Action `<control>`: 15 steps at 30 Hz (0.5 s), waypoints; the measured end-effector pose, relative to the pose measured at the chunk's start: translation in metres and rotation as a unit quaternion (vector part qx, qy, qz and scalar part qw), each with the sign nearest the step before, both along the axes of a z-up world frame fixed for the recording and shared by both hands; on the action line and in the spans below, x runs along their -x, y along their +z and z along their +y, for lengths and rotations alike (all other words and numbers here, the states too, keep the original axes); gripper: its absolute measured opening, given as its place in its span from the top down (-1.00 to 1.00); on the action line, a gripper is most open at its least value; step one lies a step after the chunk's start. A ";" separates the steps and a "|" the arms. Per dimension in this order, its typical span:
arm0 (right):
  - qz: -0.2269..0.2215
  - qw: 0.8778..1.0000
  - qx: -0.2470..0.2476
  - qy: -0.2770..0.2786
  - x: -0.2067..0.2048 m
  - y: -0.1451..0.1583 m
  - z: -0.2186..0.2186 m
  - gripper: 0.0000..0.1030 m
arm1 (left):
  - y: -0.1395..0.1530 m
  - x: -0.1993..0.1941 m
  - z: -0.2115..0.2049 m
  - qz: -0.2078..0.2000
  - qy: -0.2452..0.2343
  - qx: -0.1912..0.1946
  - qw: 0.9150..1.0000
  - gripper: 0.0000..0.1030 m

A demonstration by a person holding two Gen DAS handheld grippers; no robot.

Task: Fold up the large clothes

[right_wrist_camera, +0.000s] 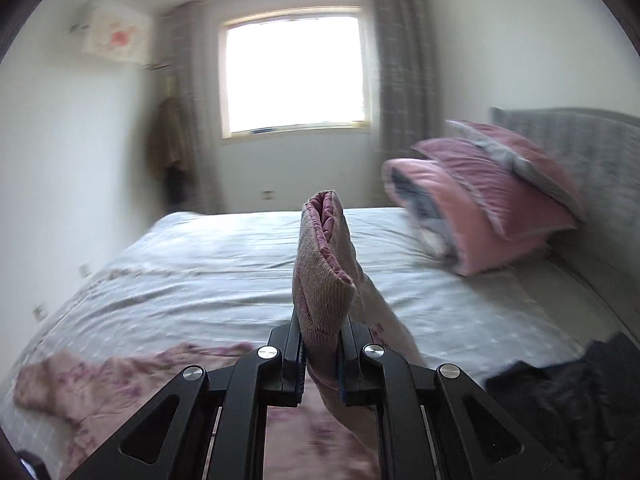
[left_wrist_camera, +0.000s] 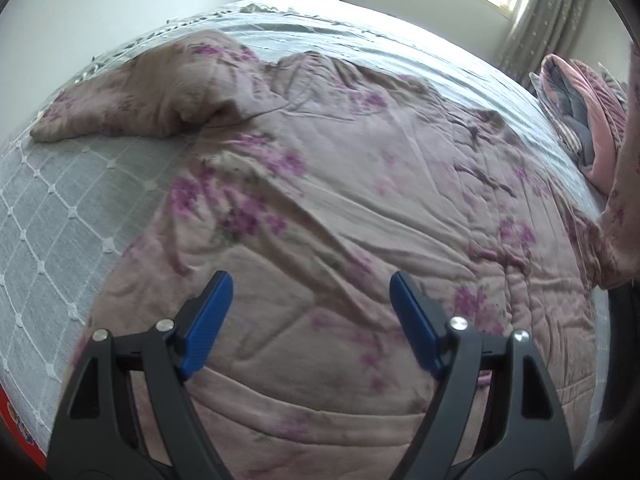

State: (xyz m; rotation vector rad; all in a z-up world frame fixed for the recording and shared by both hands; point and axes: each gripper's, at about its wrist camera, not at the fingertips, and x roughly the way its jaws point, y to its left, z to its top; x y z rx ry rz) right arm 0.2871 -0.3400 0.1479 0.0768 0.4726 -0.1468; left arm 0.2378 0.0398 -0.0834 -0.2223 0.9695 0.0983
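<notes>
Two pink folded quilts [right_wrist_camera: 492, 196] crowd the headboard; my right gripper [right_wrist_camera: 322, 354] clamps the quilted floral garment's [left_wrist_camera: 320, 200] ribbed cuff [right_wrist_camera: 320, 280], my left gripper [left_wrist_camera: 310, 320] gapes.

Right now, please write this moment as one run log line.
left claw: open, above floral padded jacket | right claw: shut on jacket cuff, lifted | bed: jacket spread
</notes>
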 end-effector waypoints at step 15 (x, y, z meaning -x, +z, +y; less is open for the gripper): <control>0.122 0.965 0.000 0.231 -0.063 -0.173 0.251 0.78 | -0.006 -0.003 0.058 0.012 0.076 0.063 0.995 -0.57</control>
